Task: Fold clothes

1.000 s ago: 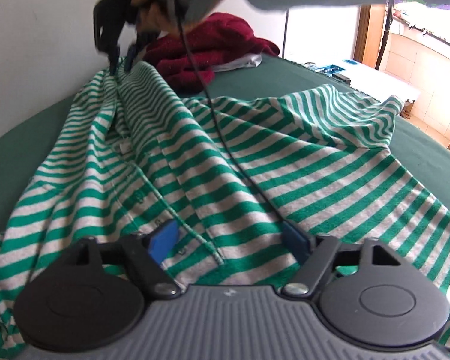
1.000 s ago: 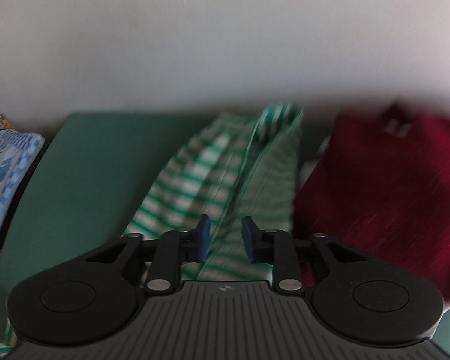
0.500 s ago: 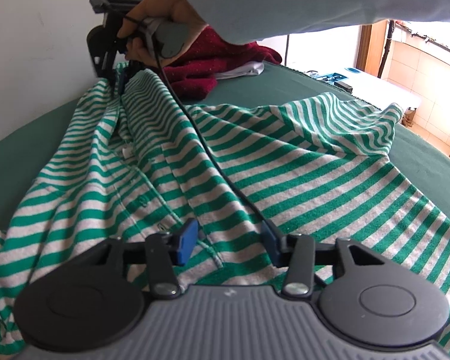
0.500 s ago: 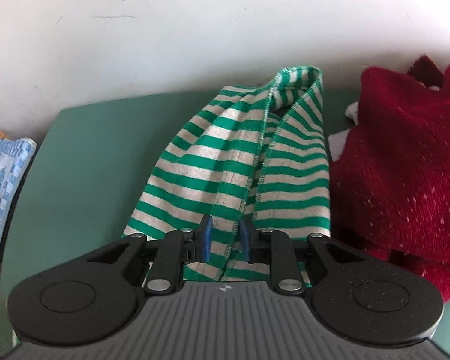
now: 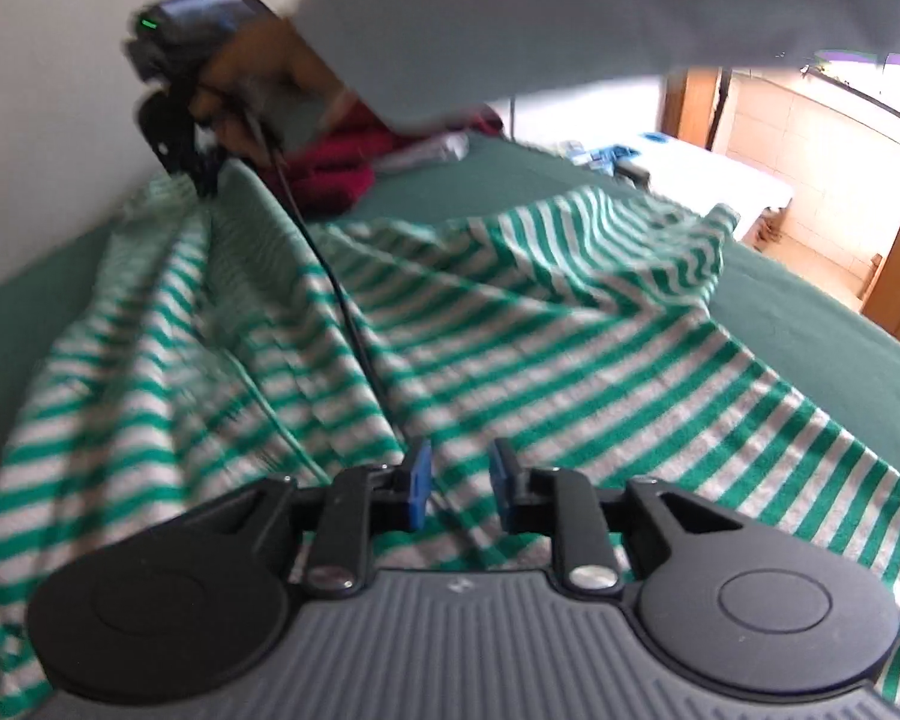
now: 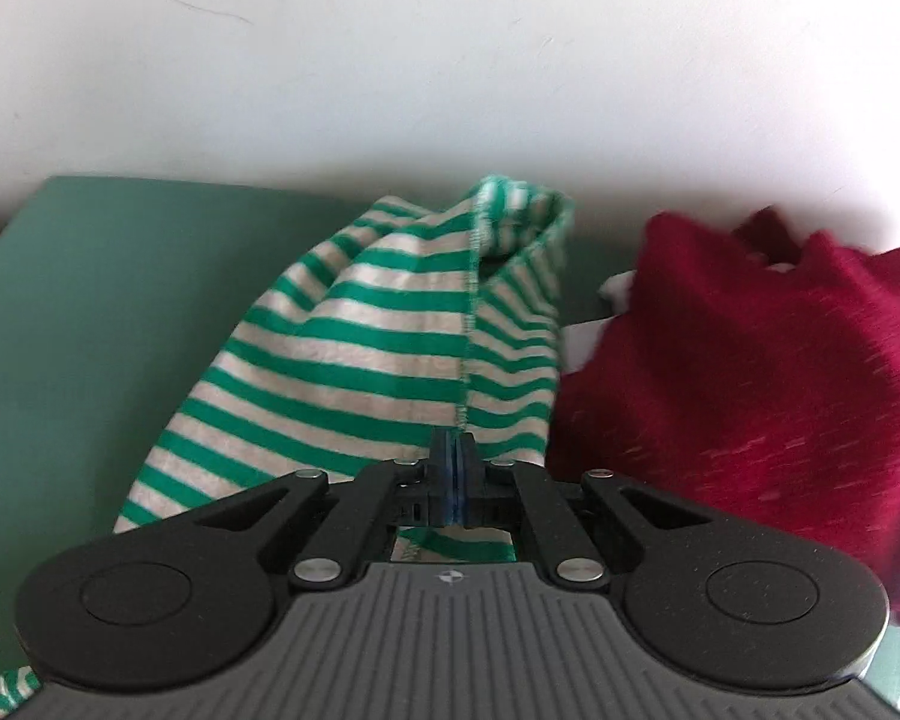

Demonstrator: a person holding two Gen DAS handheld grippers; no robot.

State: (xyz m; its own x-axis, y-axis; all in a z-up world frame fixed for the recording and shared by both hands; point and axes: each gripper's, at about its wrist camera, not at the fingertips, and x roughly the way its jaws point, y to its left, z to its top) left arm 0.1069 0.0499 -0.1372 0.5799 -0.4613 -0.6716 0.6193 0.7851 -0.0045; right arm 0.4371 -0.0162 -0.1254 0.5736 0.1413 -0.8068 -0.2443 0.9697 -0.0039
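green bench [image 5: 810,312]: striped shirt [image 5: 510,360] spread; right hand-held gripper [image 6: 453,468] clamped on its seam; left hand-held gripper [image 5: 457,483] narrowly parted over fabric; red garment [image 6: 750,396] right.

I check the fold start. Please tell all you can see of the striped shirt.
The striped shirt is a soft knit with green and pale stripes, lying spread and wrinkled on the green surface. The right gripper is shut on a stitched seam at its far end; the left gripper is open over its near part.
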